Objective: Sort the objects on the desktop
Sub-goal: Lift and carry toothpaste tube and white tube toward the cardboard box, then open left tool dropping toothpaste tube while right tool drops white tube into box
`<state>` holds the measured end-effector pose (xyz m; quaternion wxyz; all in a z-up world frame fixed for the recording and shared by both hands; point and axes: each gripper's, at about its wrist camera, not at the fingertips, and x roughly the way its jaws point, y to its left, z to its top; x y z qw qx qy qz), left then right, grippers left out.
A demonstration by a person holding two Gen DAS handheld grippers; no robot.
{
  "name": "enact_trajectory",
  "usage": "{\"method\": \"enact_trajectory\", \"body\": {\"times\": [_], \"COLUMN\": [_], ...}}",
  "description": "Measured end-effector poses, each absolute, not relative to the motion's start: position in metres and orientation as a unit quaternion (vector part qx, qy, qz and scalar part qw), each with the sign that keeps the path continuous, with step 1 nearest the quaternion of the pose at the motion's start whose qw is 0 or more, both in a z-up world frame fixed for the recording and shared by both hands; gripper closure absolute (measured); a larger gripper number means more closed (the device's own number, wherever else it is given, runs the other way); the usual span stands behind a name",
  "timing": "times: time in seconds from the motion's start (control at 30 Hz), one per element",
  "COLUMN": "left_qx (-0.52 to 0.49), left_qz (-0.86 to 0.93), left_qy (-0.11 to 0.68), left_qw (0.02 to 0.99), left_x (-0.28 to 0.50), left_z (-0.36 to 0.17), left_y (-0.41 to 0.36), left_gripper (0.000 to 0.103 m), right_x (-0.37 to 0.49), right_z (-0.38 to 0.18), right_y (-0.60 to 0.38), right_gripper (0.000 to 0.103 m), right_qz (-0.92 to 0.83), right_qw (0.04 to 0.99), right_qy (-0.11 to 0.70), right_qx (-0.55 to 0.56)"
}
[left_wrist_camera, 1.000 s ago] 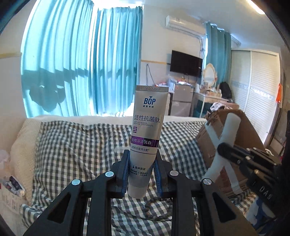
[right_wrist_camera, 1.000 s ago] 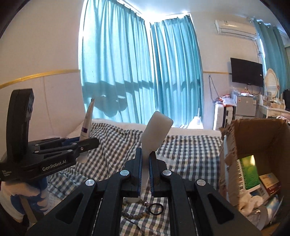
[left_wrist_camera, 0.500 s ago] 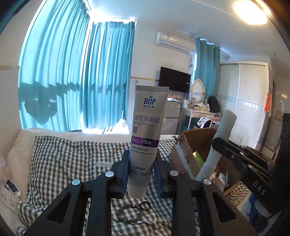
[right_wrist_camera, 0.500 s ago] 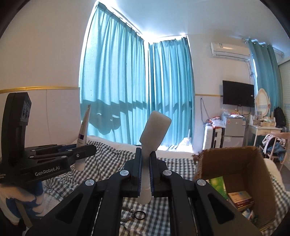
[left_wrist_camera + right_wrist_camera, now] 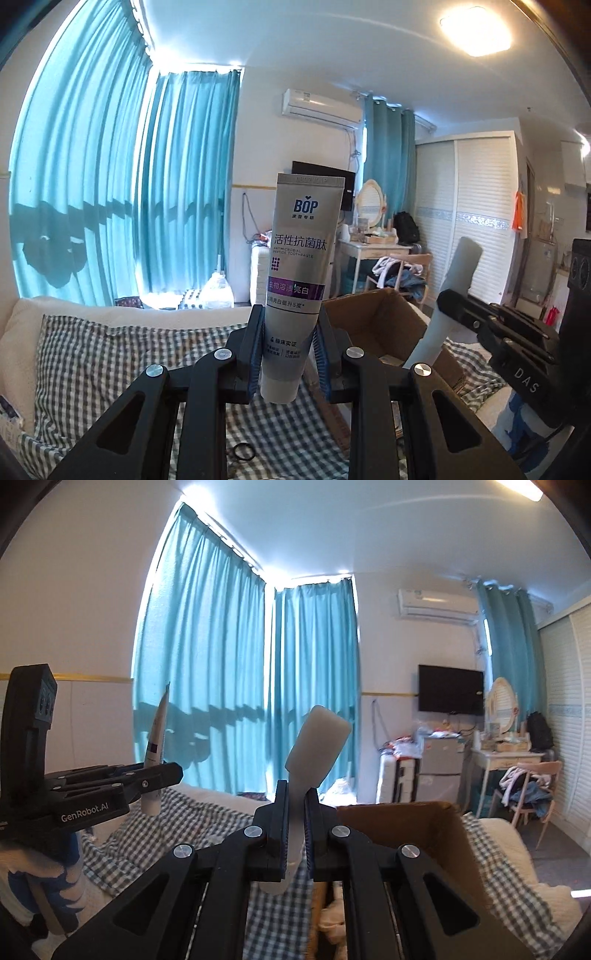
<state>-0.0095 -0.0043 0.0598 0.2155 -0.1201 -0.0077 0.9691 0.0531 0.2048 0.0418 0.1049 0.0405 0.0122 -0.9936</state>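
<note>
two tongs are gripping upright tubes: left tongs (image 5: 288,360) clamping the silver toothpaste tube (image 5: 301,273), right tongs (image 5: 294,834) pinching the white plastic tube (image 5: 314,753), brown cardboard box (image 5: 417,834) sitting lower right, nearer the right.

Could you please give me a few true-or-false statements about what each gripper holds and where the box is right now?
1. The left gripper is shut on the silver toothpaste tube. True.
2. The toothpaste tube lies flat on the checked cloth. False: it stands upright between the left gripper's fingers, above the cloth.
3. The right gripper is shut on the white tube. True.
4. The cardboard box is taped shut. False: its top is open.
5. A black ring lies on the checked cloth. True.
</note>
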Motion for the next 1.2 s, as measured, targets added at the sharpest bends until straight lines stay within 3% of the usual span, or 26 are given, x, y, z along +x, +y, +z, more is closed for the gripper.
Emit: {"method": "enact_trajectory", "body": {"times": [0.57,1.2], "left_qx": [-0.144,-0.258], "left_qz": [0.946,0.908], "left_qy": [0.016,0.067], "left_qw": [0.289,0.323], "left_x": [-0.049,-0.139], "left_z": [0.055,-0.047], "left_y": [0.095,0.206], "left_gripper": [0.078,0.078], "right_x": [0.054,-0.04], "right_z": [0.035,-0.057], "right_y": [0.283,0.351], "right_gripper": [0.096,0.095], "right_qz": [-0.999,-0.981], "right_qw": [0.025,-0.012], "right_qy": [-0.011,-0.072], "right_qx": [0.045,0.182]}}
